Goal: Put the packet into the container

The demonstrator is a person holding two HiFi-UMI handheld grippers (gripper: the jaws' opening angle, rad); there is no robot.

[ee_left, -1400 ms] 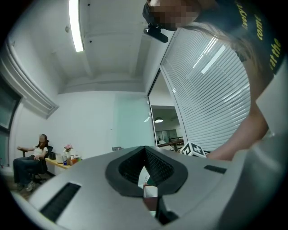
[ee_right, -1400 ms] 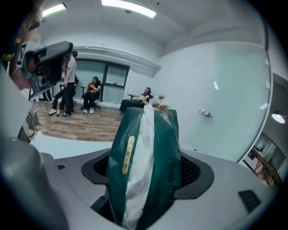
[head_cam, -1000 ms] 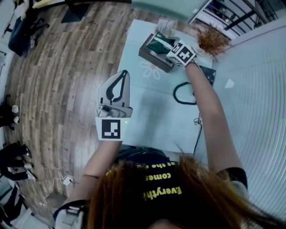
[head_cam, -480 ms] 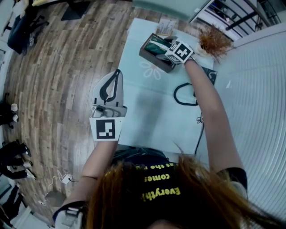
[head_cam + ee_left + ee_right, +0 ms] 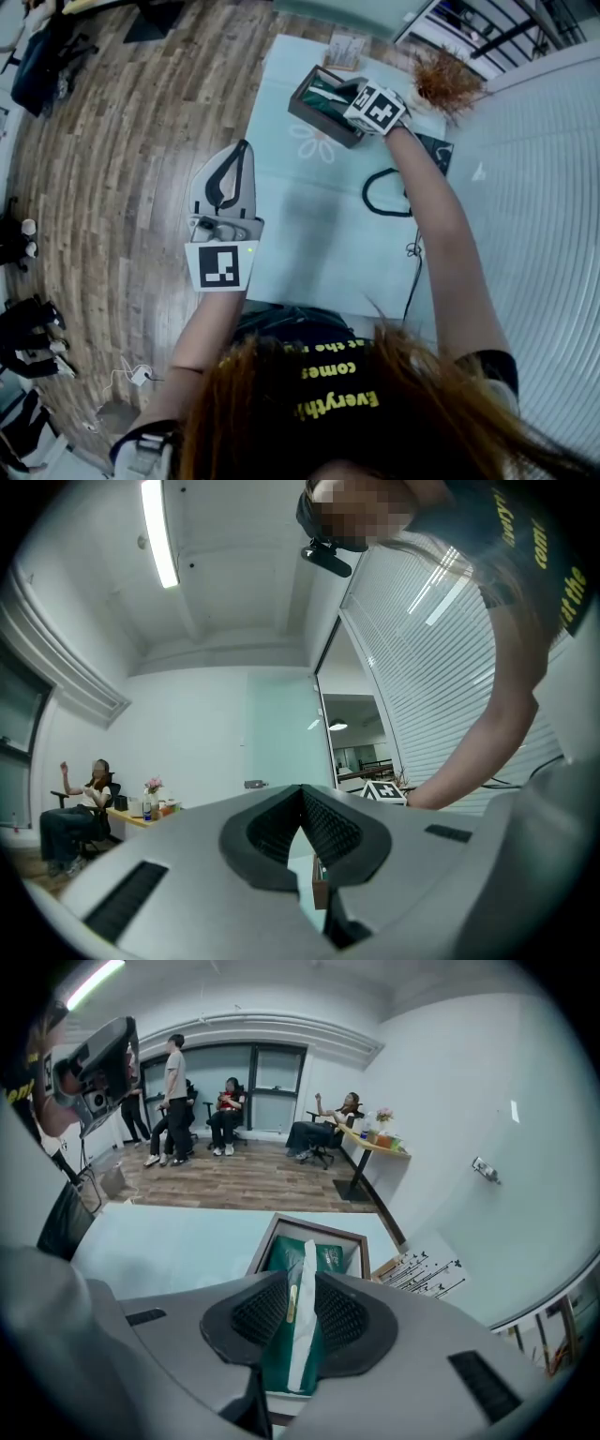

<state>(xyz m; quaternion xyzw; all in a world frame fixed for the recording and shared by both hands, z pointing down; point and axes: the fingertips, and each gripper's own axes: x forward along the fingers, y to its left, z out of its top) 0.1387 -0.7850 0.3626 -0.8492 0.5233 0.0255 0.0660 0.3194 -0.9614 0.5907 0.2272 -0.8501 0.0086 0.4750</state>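
Note:
A green packet [image 5: 326,1256] with a white seam lies inside the brown open box [image 5: 270,1238] at the table's far end. In the head view the packet [image 5: 327,97] shows in that box [image 5: 302,111]. My right gripper [image 5: 302,1284] points down into the box, right over the packet. Its jaws have just been closing and now stand a narrow gap apart, with the seam showing through the gap and undisturbed. In the head view the right gripper [image 5: 354,95] reaches in from the box's right. My left gripper [image 5: 245,148] hangs off the table's left edge, shut and empty, as the left gripper view [image 5: 302,792] confirms.
A black cable loop [image 5: 383,198] lies on the pale table [image 5: 309,234] near my right forearm. A dried plant [image 5: 446,82] and a printed card [image 5: 346,45] stand at the far end. Wooden floor [image 5: 122,187] lies to the left. People [image 5: 228,1110] sit far across the room.
The head view shifts slightly. Both grippers keep their places, the right one over the box with the packet lying inside it throughout.

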